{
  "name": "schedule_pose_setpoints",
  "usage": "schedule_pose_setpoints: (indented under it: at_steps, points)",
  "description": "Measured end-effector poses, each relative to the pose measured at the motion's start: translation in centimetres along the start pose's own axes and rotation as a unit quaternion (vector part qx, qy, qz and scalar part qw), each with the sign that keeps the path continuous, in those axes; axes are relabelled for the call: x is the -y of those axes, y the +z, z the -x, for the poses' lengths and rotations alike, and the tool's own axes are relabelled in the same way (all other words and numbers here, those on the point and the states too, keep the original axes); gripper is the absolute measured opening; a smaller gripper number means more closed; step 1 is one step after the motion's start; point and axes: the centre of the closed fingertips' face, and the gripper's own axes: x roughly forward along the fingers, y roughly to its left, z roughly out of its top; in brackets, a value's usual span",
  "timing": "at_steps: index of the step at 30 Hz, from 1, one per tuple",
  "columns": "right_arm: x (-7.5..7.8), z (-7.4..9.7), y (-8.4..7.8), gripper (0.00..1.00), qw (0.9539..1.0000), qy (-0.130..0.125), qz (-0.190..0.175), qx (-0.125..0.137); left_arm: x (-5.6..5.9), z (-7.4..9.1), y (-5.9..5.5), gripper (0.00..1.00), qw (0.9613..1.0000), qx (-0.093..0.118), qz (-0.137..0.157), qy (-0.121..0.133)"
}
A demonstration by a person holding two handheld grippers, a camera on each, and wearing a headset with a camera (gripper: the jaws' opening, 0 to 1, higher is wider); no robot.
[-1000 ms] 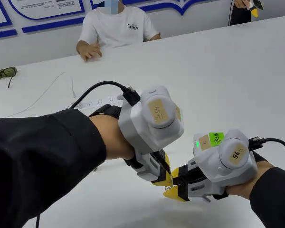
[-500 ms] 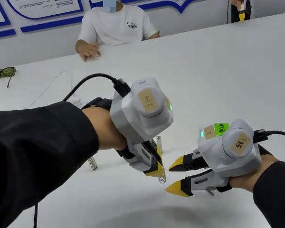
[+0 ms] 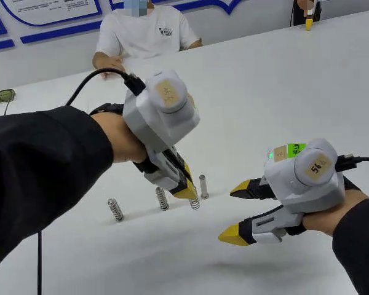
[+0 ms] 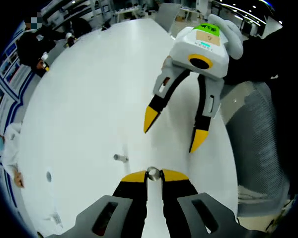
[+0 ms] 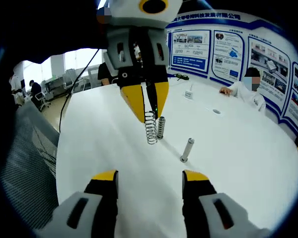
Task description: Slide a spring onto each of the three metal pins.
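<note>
- Whereas a second ago the two sets of jaws met tip to tip, they are now well apart, and the left hand-held gripper (image 3: 187, 192) alone carries the spring (image 3: 195, 203).
- The left hand-held gripper is clenched on the spring's top end. In the right gripper view the coil hangs straight down from its yellow tips, and I cannot tell whether its foot touches the surface (image 3: 283, 92).
- The right hand-held gripper (image 3: 235, 210) has drawn back. Its jaws stand wide and hold nothing.
- I take this as a finished hand-over: the spring went from right to left and now has only to be placed.
- The bare pin (image 3: 203, 186) stands upright just beside the hanging spring, on its far side in the head view. The spring is next to the pin, not over it.
- The middle pin (image 3: 162, 198) and the left pin (image 3: 115, 209) already wear springs, so this looks like the last of the three.
- The next move probably calls for lifting the spring's open foot above the pin's top, centring it there and lowering it. A swinging coil could catch the pin's side or tip it.
</note>
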Motion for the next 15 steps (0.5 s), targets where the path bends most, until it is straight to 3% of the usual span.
schedule_pose_setpoints:
  at_steps: [15]
  points:
    - [1.5,0.8,-0.1,0.67,0.9995,-0.025,-0.018,0.009,-2.7,0.3,0.1,0.09,0.9997,-0.004,0.022,0.010]
